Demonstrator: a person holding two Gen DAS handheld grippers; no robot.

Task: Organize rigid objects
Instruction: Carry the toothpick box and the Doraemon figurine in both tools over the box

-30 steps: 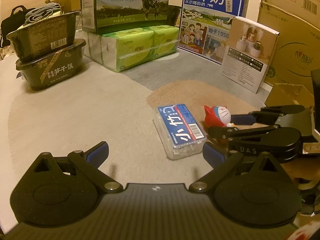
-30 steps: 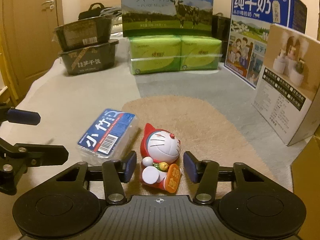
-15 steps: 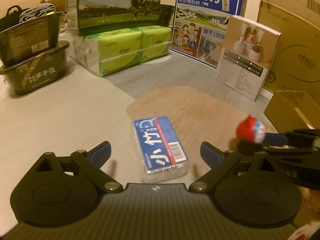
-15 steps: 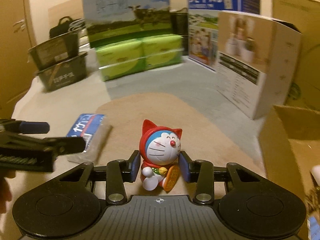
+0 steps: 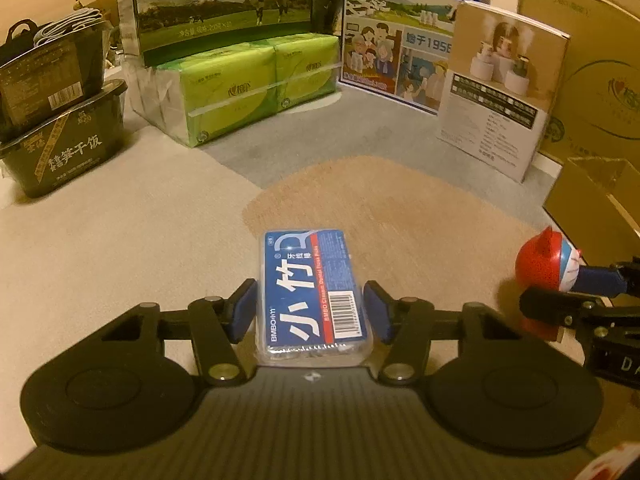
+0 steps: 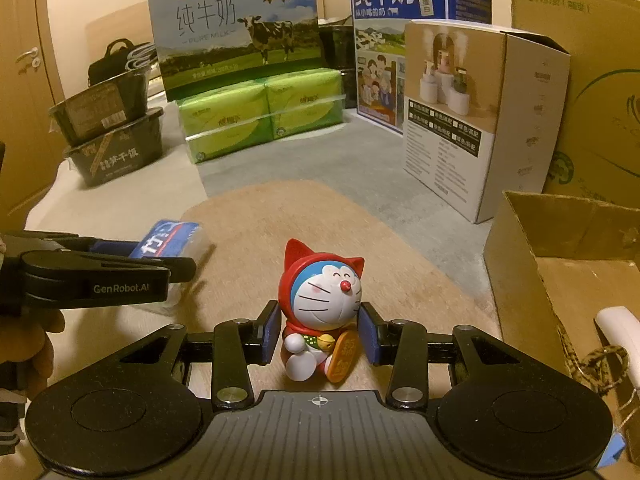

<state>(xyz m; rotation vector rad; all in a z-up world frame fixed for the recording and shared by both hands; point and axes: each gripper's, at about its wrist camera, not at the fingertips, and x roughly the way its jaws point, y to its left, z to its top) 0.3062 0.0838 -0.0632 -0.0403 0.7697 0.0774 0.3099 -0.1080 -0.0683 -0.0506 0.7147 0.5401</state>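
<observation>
A clear plastic box with a blue label (image 5: 314,300) lies on the rug between the pads of my left gripper (image 5: 311,312), which is shut on it. It also shows in the right wrist view (image 6: 168,238), beside the left gripper's fingers (image 6: 100,276). My right gripper (image 6: 319,334) is shut on a red-hooded Doraemon figurine (image 6: 322,304) and holds it upright above the brown rug. The figurine also shows at the right in the left wrist view (image 5: 546,260).
An open cardboard box (image 6: 572,264) stands at the right. A white product box (image 6: 460,120), blue milk carton (image 6: 400,20), green tissue packs (image 6: 260,116), a cow-print milk box (image 6: 236,28) and two stacked black tubs (image 6: 112,140) ring the rug's far side.
My left gripper moved right over the blue-label box and closed on it. My right gripper closed on the figurine and lifted it toward the right.
</observation>
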